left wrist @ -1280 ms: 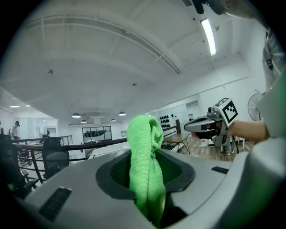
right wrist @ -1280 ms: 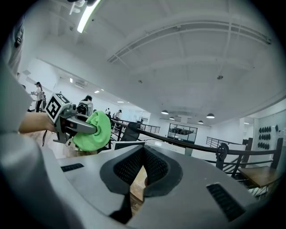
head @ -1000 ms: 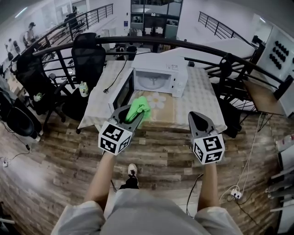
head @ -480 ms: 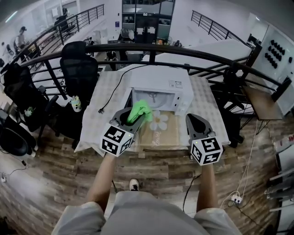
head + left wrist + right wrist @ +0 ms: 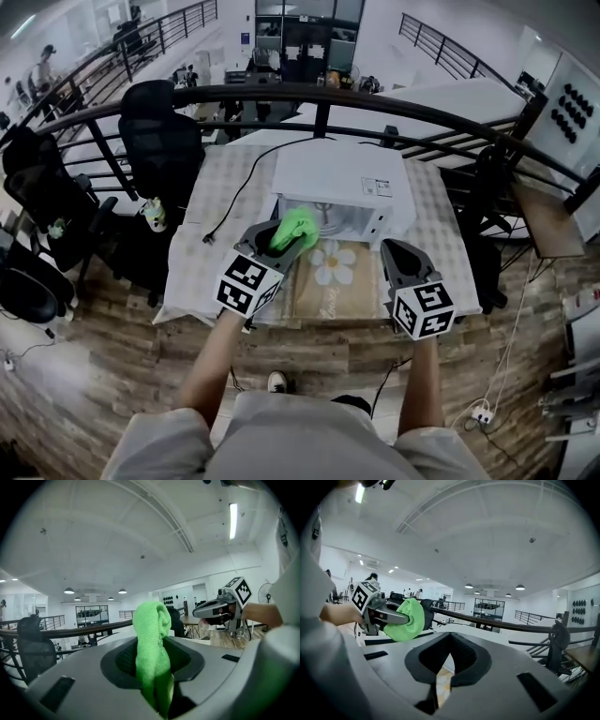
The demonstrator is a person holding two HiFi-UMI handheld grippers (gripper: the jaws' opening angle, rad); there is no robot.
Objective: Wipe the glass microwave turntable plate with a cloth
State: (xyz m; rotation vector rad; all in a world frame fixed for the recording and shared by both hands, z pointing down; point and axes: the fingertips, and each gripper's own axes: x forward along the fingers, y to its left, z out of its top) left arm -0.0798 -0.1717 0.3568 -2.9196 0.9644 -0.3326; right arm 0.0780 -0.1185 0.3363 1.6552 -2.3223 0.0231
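Cloth [image 5: 296,228], bright green, was pinched in my left gripper [image 5: 278,238]. Its jaws were closed on the lower part, and the free end stood up above the tips in a bunched fold. I held it in the air over the near edge of the table [image 5: 217,202], in front of the left side of the microwave [image 5: 342,178]. The microwave was white and sat on the patterned tablecloth with its cavity facing me. I could not make out the glass turntable plate from the head view. A tan mat with a white flower [image 5: 334,270] lay just in front of the microwave, between my two grippers. My right gripper [image 5: 391,248] hung over the table's near right side, jaws together with nothing between them, well apart from the cloth.
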